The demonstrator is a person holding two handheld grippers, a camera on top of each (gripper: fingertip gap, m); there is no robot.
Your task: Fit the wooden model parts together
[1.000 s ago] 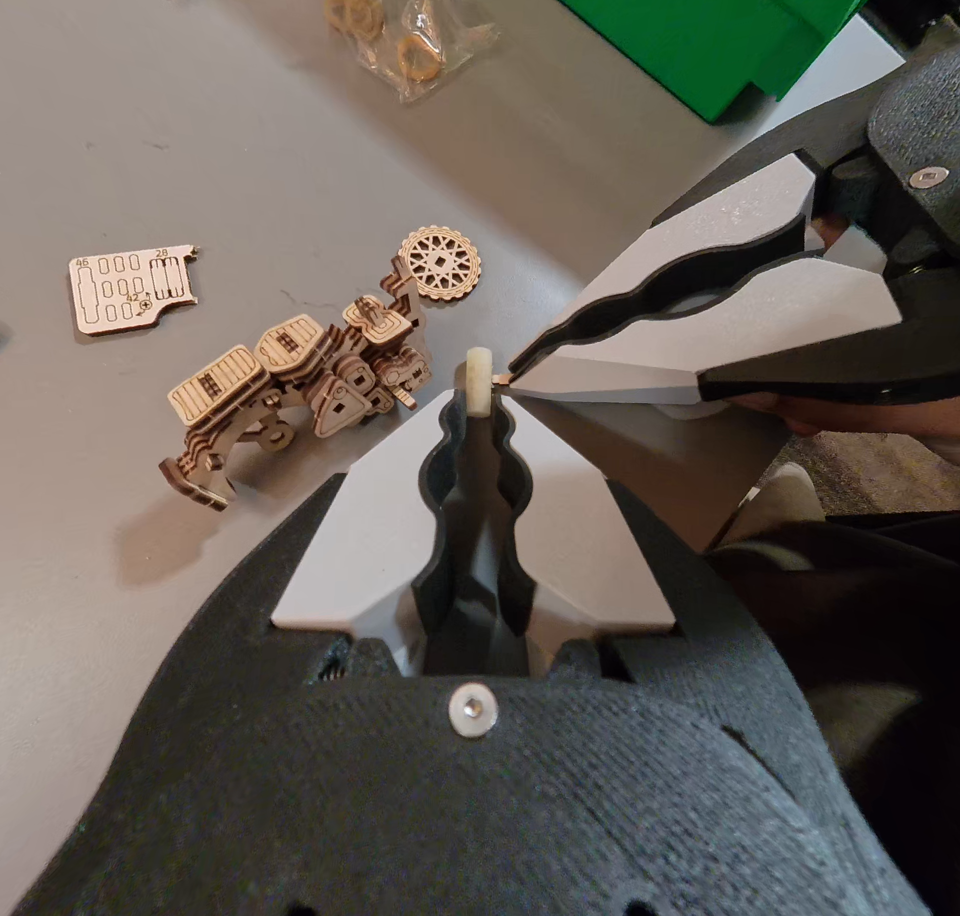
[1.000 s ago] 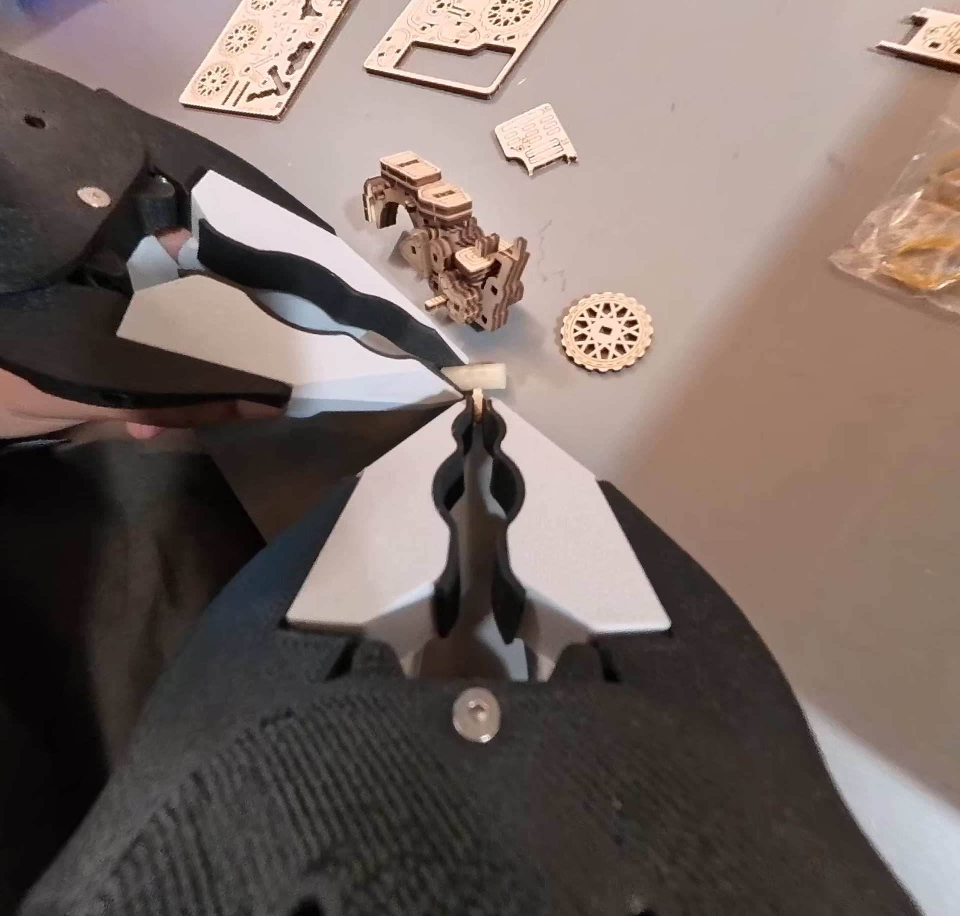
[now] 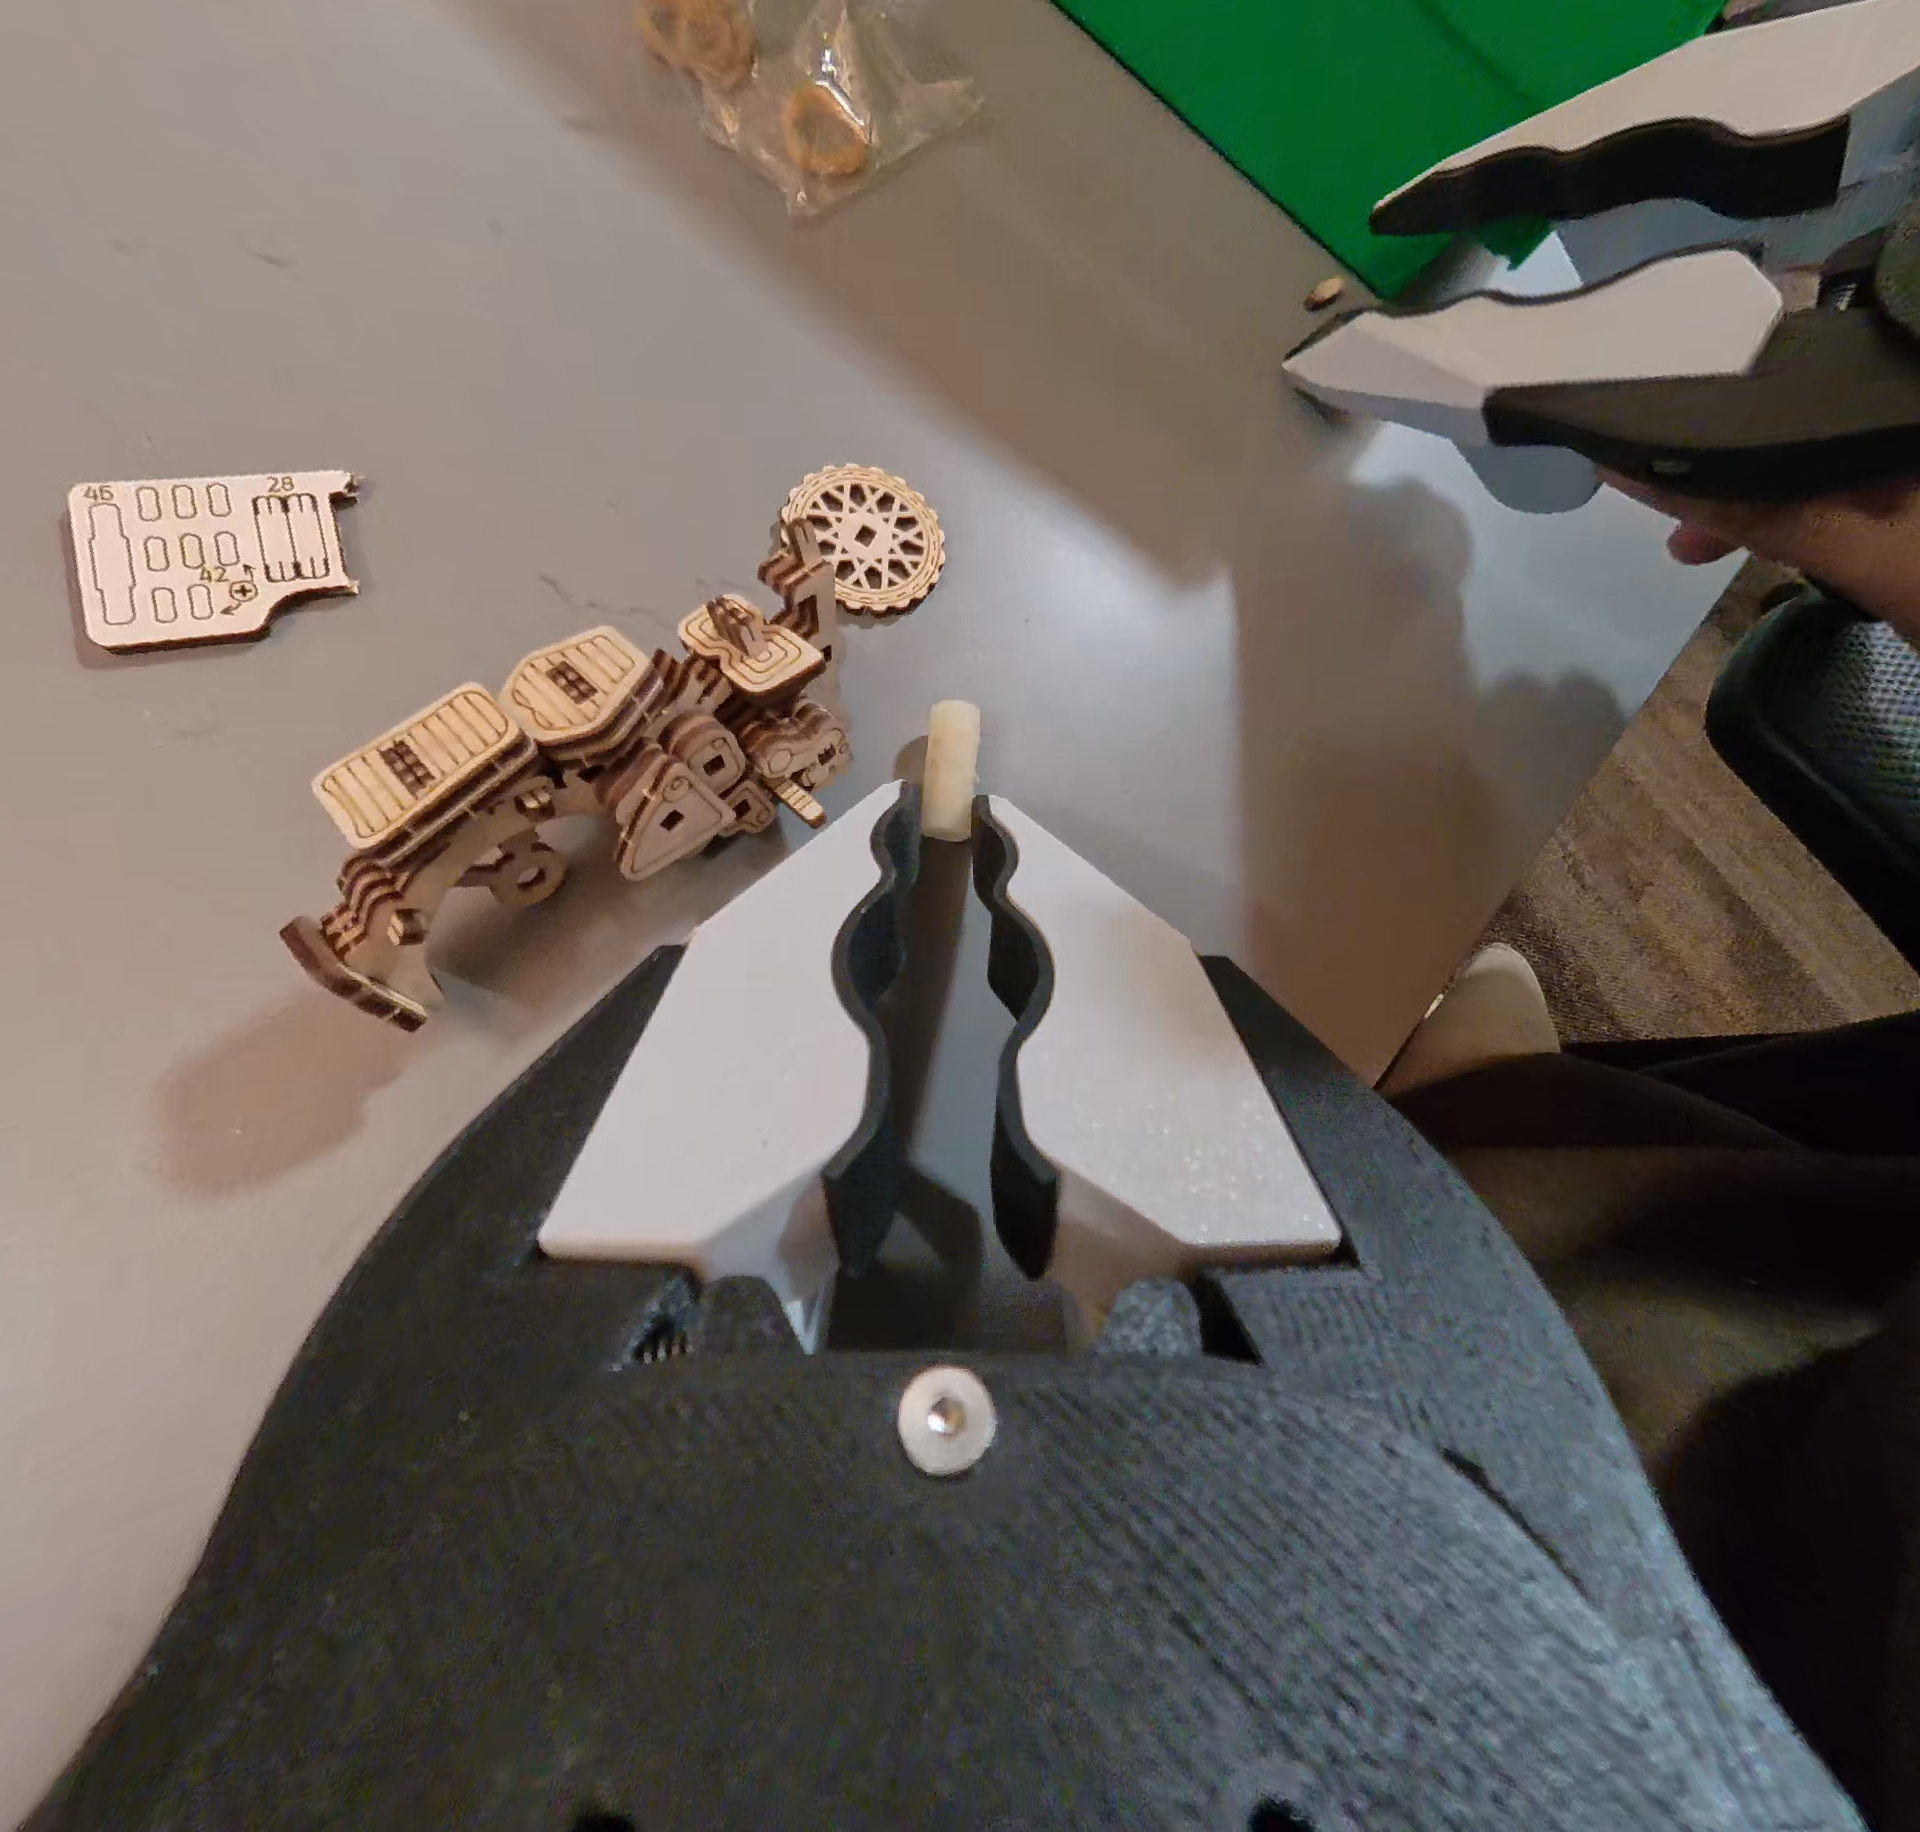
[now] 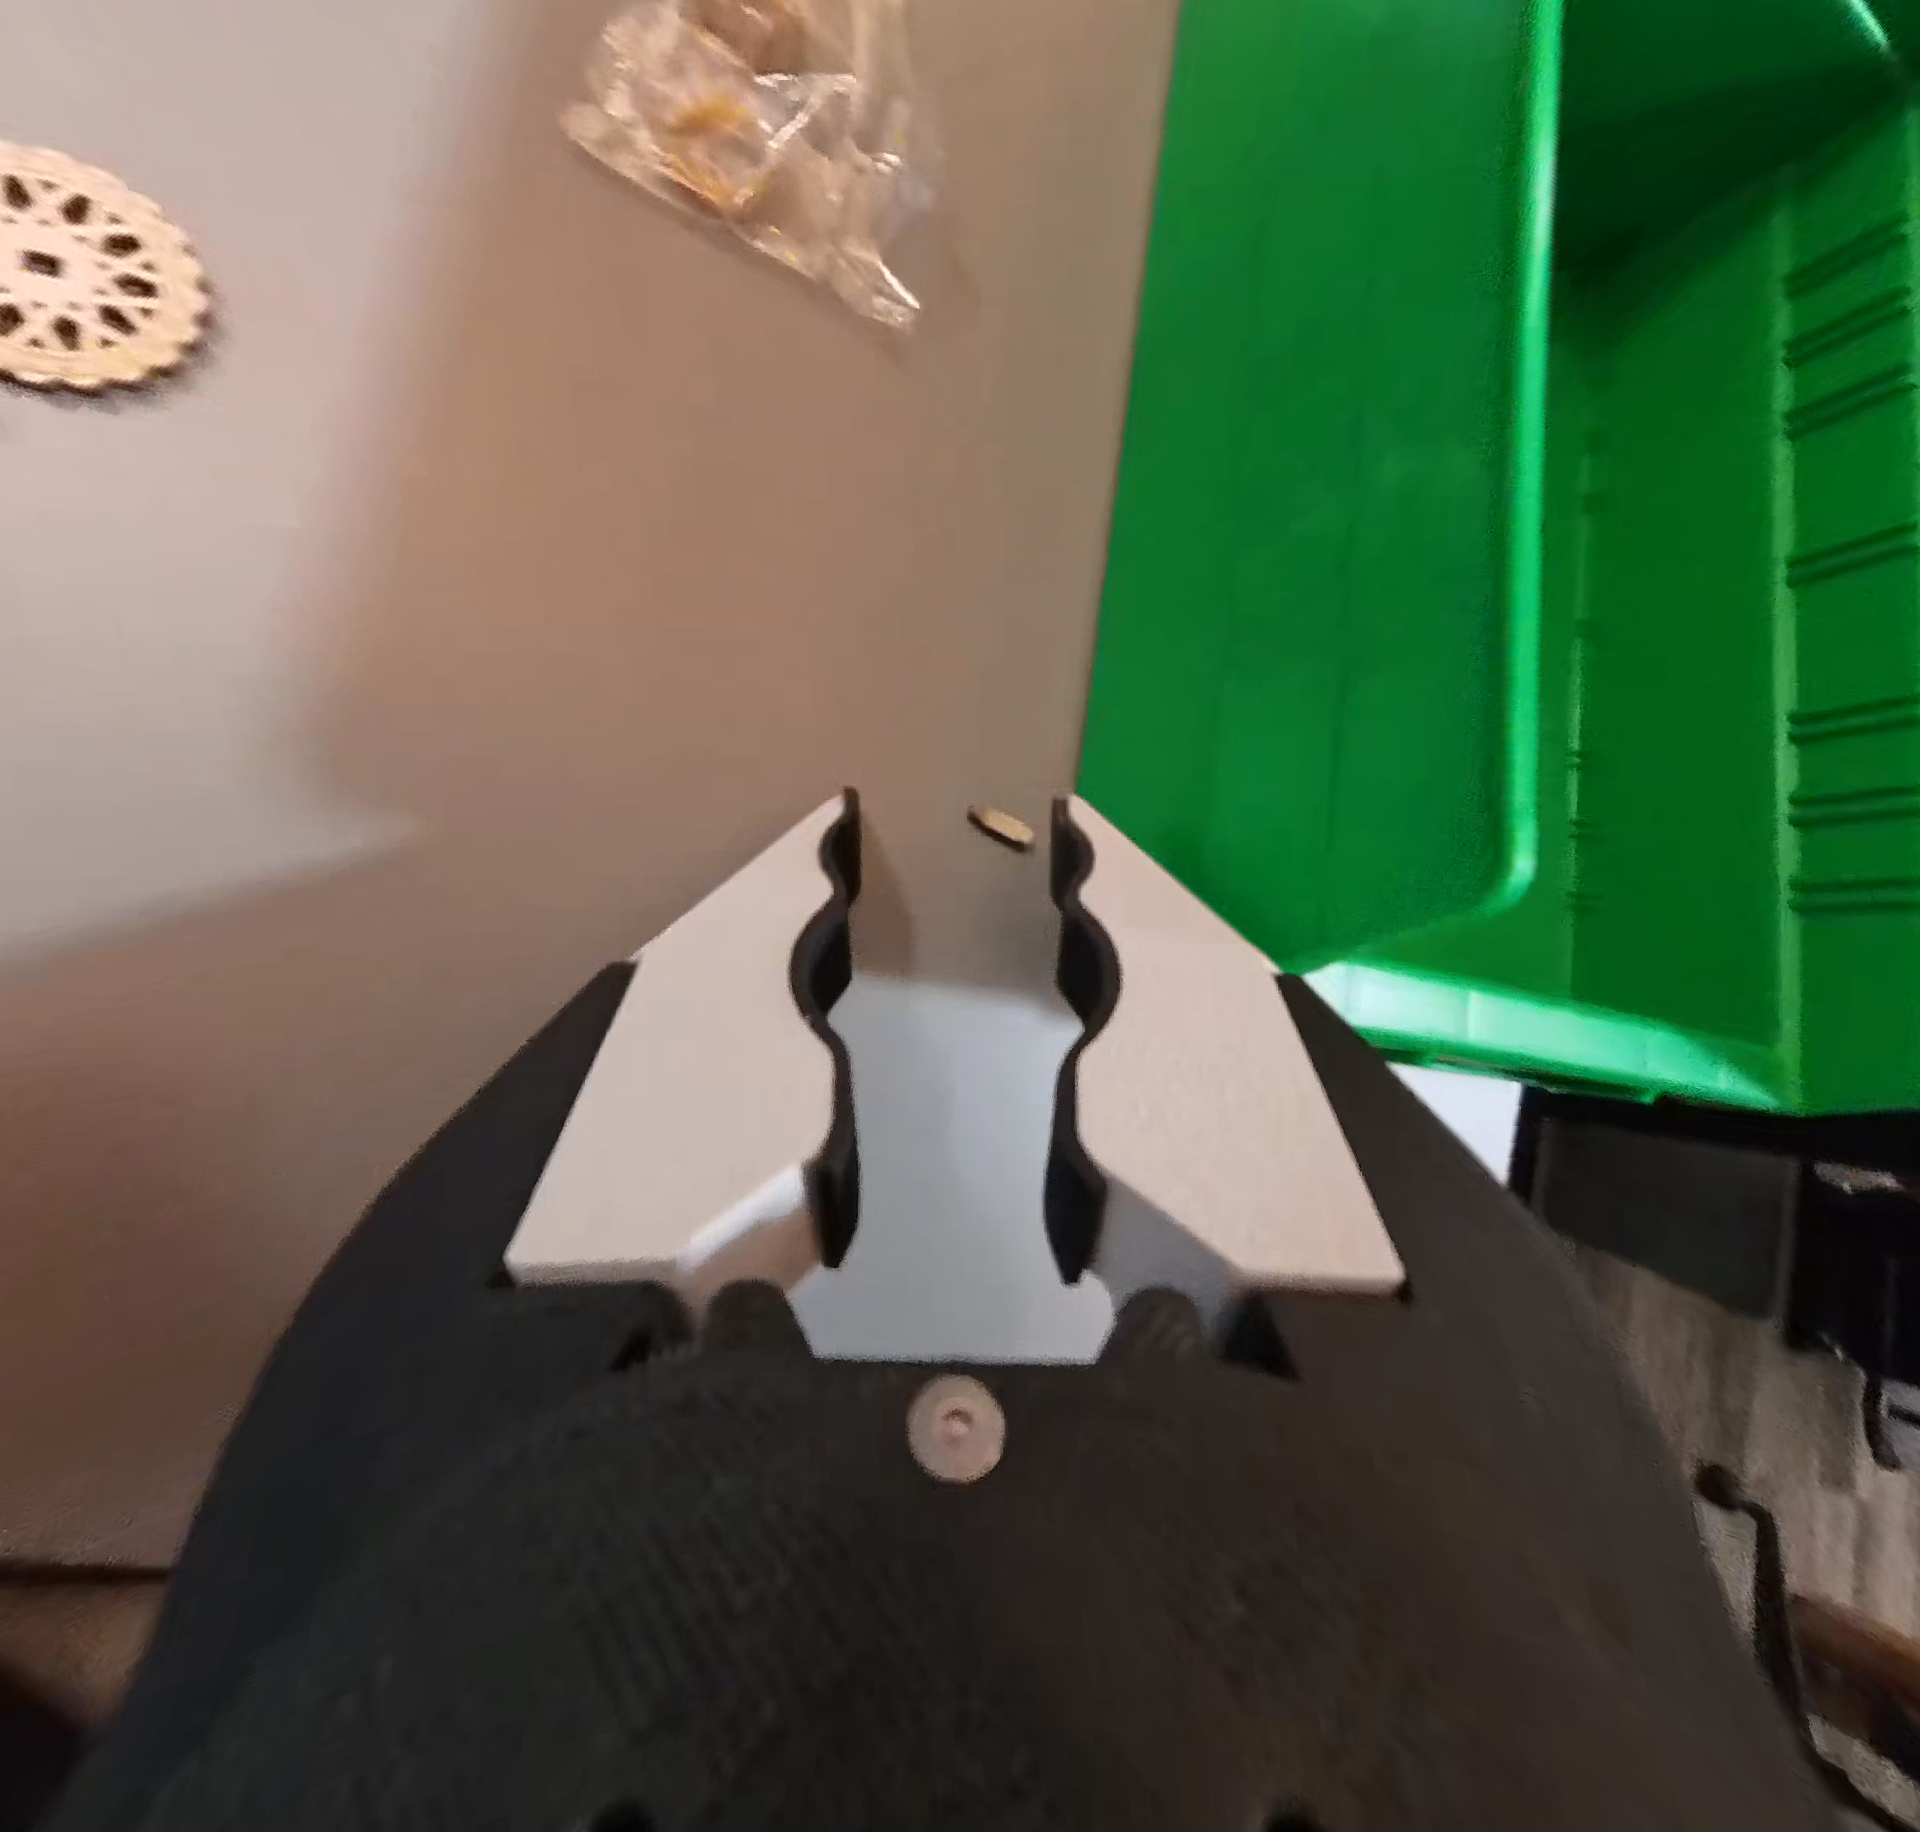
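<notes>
So the left tool (image 3: 948,795) is pinching a pale little peg (image 3: 952,780), long axis straight up. The right tool (image 4: 954,826) is spread with nothing in it, and a tiny wooden disc (image 4: 1000,828) sits on the desk (image 4: 520,639) right between its tips, beside the green bin (image 4: 1455,535). Easy grab, I'd guess.

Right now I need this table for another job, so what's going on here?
A person is building a small wooden model with a pair of tongs in each hand. The left tongs are shut on a pale peg, held above the grey table. The right tongs are open and empty, reaching toward a tiny wooden disc lying beside the green bin. The half-built model and a loose wheel sit untouched on the table.
</notes>
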